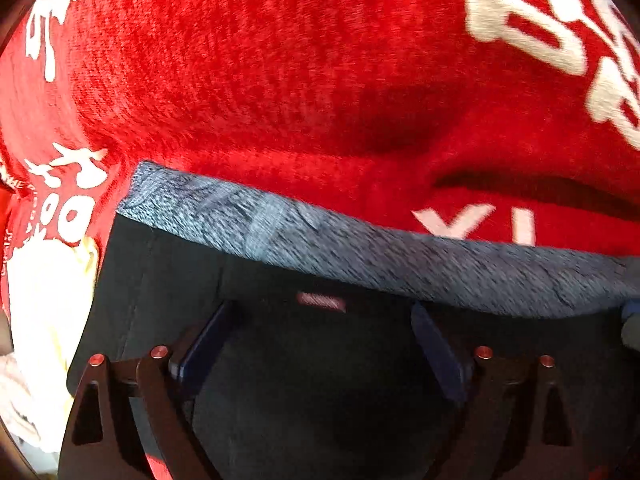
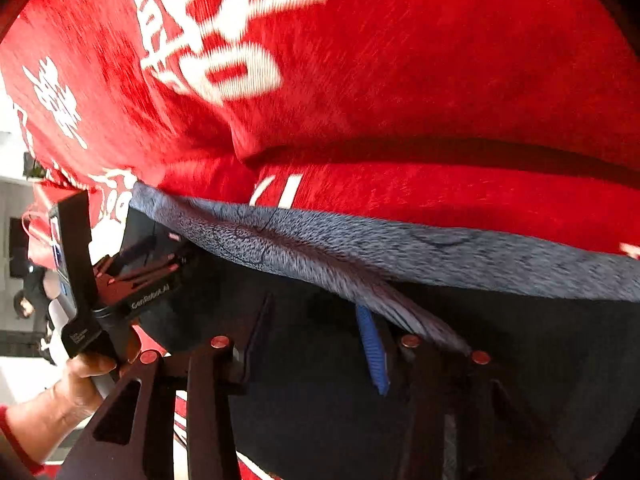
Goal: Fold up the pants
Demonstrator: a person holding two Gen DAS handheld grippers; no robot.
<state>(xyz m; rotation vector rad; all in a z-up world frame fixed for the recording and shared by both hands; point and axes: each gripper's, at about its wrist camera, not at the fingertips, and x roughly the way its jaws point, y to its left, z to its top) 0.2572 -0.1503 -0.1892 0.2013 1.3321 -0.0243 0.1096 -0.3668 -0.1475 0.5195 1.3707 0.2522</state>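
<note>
Both the left gripper [image 1: 320,344] and right gripper [image 2: 316,344] are hanging spread over dark pants [image 1: 320,400] low in frame, the red cloth [image 1: 280,60] filling the top.

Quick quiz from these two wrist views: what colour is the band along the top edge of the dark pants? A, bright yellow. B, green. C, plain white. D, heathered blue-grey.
D: the waistband along the top of the dark pants is a heathered blue-grey strip, lying against the red printed cloth behind it.

Bright, motion-blurred fisheye views with dark, curved corners.
</note>
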